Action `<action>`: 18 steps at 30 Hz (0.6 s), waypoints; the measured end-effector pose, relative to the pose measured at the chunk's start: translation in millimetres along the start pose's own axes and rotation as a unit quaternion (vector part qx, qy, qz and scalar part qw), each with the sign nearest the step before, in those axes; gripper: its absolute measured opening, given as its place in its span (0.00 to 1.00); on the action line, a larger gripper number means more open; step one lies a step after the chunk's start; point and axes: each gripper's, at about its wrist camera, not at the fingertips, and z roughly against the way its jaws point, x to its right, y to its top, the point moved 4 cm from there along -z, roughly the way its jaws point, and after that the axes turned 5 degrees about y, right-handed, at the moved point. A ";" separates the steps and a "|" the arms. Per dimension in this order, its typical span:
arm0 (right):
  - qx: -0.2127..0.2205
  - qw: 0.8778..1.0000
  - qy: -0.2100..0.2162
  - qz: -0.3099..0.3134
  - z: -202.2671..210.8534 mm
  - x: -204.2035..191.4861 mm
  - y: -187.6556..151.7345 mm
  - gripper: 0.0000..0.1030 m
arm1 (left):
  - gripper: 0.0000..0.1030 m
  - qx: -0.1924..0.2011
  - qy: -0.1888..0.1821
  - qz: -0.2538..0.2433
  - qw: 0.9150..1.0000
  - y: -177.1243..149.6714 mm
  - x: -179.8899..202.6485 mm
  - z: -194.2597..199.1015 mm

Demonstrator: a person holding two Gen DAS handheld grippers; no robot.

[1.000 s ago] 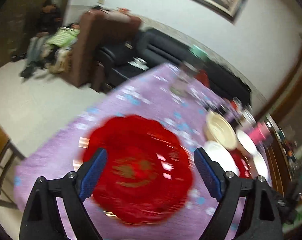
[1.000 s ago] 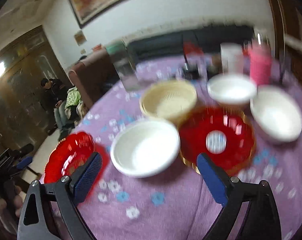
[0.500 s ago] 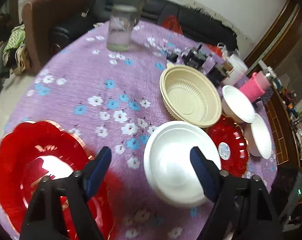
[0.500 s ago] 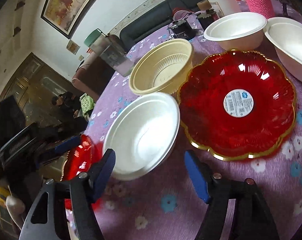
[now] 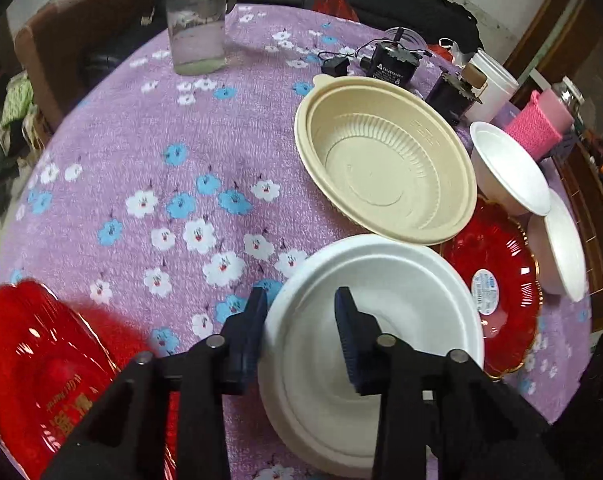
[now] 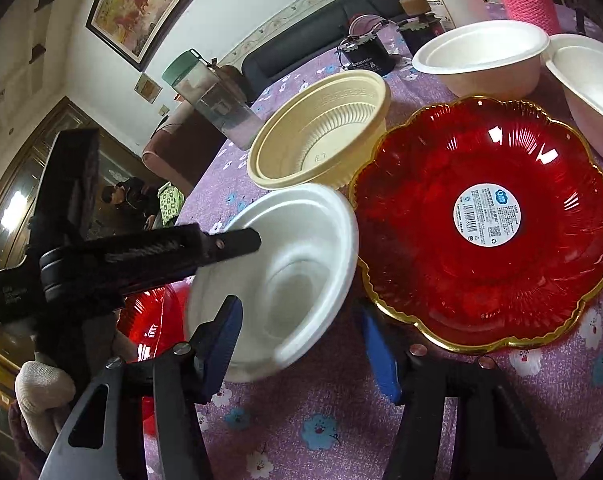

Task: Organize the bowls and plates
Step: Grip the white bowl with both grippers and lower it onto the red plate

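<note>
Bowl work begins: the left gripper (image 5: 299, 330) has swung away from the red plate at the table edge (image 5: 33, 380) and its jaws have just been closing to a narrow gap astride the near rim of the white foam bowl (image 5: 373, 356), one pad outside, one inside; whether they pinch yet I cannot tell. The right gripper (image 6: 301, 344) has been narrowing too, half open around the same bowl's near side, gripping nothing. The bowl looks ready for lifting. Touching it behind sits the cream bowl (image 5: 385, 168), the stickered red plate (image 6: 485, 220) beside, two white bowls (image 6: 481, 56) beyond, crowding any lift
</note>
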 end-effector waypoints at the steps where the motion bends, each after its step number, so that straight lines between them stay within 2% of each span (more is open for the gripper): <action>1: 0.001 1.000 0.000 0.000 -0.3 -0.1 0.2 0.63 | 0.23 0.003 0.004 -0.005 1.000 0.2 0.0 0.5; 3: 0.002 1.000 -0.008 0.001 -2.2 1.4 0.3 0.52 | 0.21 0.008 0.003 -0.005 1.000 0.5 -1.0 3.7; 5: 0.000 1.000 -0.011 -0.008 -3.5 7.6 -0.6 0.37 | 0.20 0.015 0.003 -0.004 1.000 0.5 -2.7 9.5; 7: -0.001 1.000 -0.006 -0.022 -3.3 12.6 -0.9 0.32 | 0.19 0.019 -0.001 -0.005 1.000 -1.1 -3.1 15.4; 11: 0.007 1.000 -0.004 -0.013 2.2 7.8 -1.4 0.24 | 0.19 0.042 0.007 -0.007 0.999 -6.5 -2.0 33.1; 18: 0.012 1.000 0.007 0.021 17.0 -25.5 -5.1 0.20 | 0.19 0.071 -0.014 0.021 0.997 -27.8 -24.0 79.8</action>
